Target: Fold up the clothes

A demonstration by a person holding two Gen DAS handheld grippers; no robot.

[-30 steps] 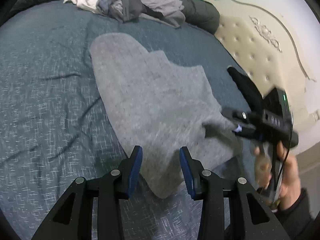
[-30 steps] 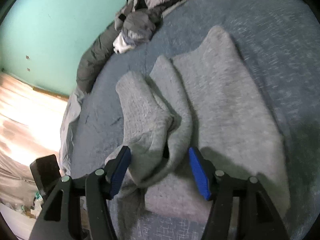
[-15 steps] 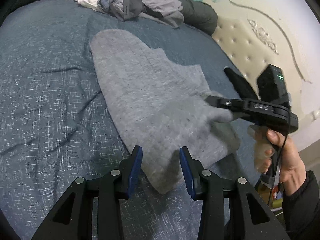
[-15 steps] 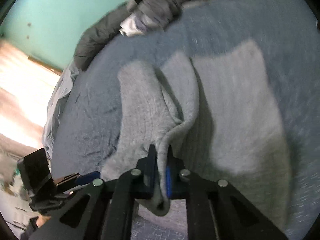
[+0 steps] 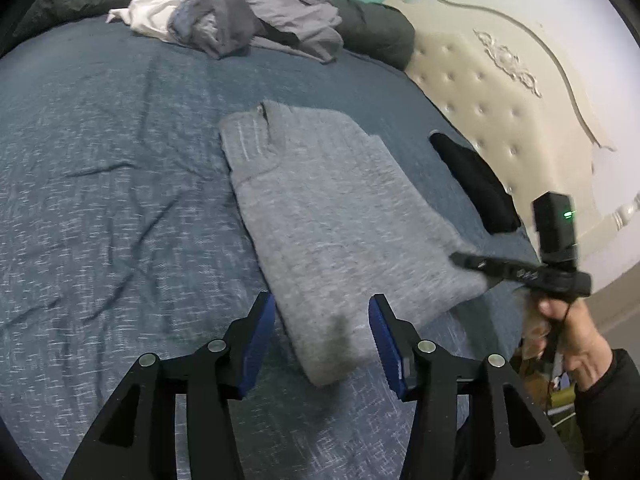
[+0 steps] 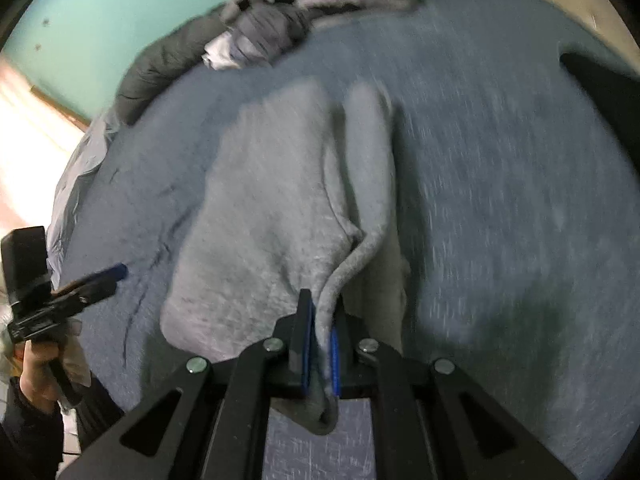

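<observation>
Jaws of the right gripper [image 6: 320, 340] are clamped on a fold of the grey sweater [image 5: 336, 216], whose edge rises from the bed [image 5: 100, 160] into the blue pads; jaws of the left gripper [image 5: 322, 340] stand apart, empty, above the sweater's near corner. The sweater lies partly folded at mid-bed, one layer doubled over the body. A heap of clothes [image 5: 248, 12] sits at the far edge, well apart, beside a dark duvet [image 5: 372, 28]; a black garment [image 5: 476, 184] lies near the tufted headboard [image 5: 500, 92]. The bed has a blue cover; the wall [image 6: 100, 12] is teal.
</observation>
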